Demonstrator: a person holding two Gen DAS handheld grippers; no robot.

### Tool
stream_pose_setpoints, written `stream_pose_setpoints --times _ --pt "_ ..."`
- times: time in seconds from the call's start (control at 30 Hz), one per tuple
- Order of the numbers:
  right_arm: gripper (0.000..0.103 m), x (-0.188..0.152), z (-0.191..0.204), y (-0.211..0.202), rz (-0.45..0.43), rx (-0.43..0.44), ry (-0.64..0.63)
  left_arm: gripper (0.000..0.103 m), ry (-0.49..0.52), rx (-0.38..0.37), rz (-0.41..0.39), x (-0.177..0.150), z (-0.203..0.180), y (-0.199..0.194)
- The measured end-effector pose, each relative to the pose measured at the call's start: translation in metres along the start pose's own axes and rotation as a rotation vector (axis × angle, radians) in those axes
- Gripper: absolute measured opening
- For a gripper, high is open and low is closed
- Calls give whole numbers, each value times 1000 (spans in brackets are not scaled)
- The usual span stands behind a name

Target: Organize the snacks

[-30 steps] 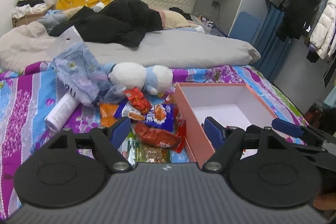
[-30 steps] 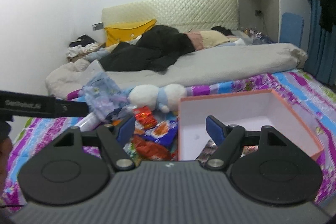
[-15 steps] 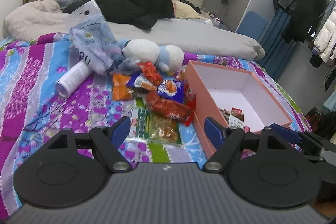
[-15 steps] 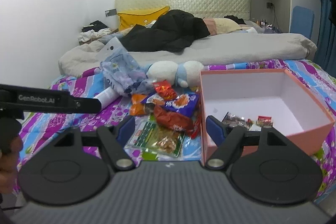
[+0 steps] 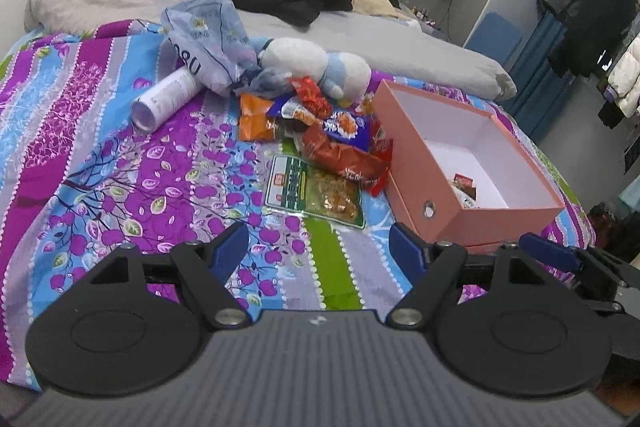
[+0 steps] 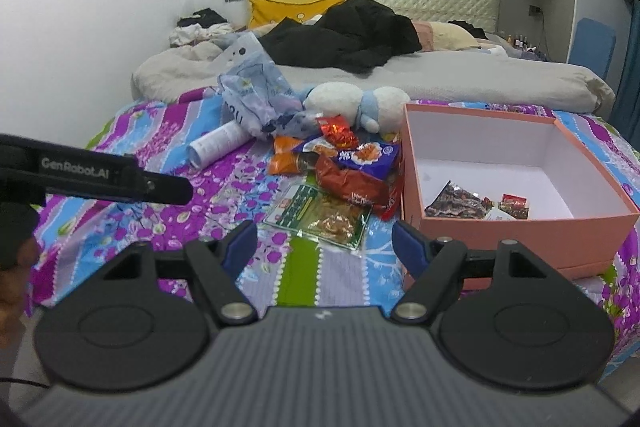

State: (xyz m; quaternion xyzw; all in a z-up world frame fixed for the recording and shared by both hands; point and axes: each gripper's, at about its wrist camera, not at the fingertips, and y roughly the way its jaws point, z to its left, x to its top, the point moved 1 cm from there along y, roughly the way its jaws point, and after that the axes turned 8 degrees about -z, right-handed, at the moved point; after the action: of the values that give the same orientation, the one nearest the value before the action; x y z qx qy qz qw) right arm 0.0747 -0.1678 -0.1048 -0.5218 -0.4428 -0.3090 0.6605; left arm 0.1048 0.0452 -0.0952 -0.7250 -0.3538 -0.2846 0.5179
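Note:
A pile of snack packets lies on the bed: a green and clear packet [image 5: 314,190] [image 6: 320,214] nearest me, a red-brown packet [image 5: 343,159] [image 6: 352,187], a purple packet [image 5: 344,125] [image 6: 362,157], an orange packet [image 5: 256,119] and a small red one [image 6: 337,131]. A pink open box [image 5: 416,183] [image 6: 520,231] stands right of the pile with a few packets inside [image 6: 460,205]. My left gripper [image 5: 318,247] is open and empty, short of the green packet. My right gripper [image 6: 324,243] is open and empty, also short of it.
A white and blue plush toy [image 5: 312,63] [image 6: 356,103], a crumpled plastic bag [image 5: 208,27] and a white tube [image 5: 166,99] lie behind the pile. A grey duvet and black clothes cover the far bed. The left gripper's side [image 6: 100,179] shows left in the right wrist view.
Both grippers have risen and pulled back, so the snacks and the box's inside show more fully. Both stay open and empty.

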Motion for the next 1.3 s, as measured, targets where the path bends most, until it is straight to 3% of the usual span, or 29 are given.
stream_pose_setpoints --times 0.37,0.97,1.3 --pt "72 -16 -2 31 38 -17 0 81 -22 -12 41 -1 15 47" --pt "68 -36 3 141 107 21 -69 81 -77 6 77 8 64 164" --pt "69 -45 4 204 178 61 -156 80 -120 -92 150 15 81 233"
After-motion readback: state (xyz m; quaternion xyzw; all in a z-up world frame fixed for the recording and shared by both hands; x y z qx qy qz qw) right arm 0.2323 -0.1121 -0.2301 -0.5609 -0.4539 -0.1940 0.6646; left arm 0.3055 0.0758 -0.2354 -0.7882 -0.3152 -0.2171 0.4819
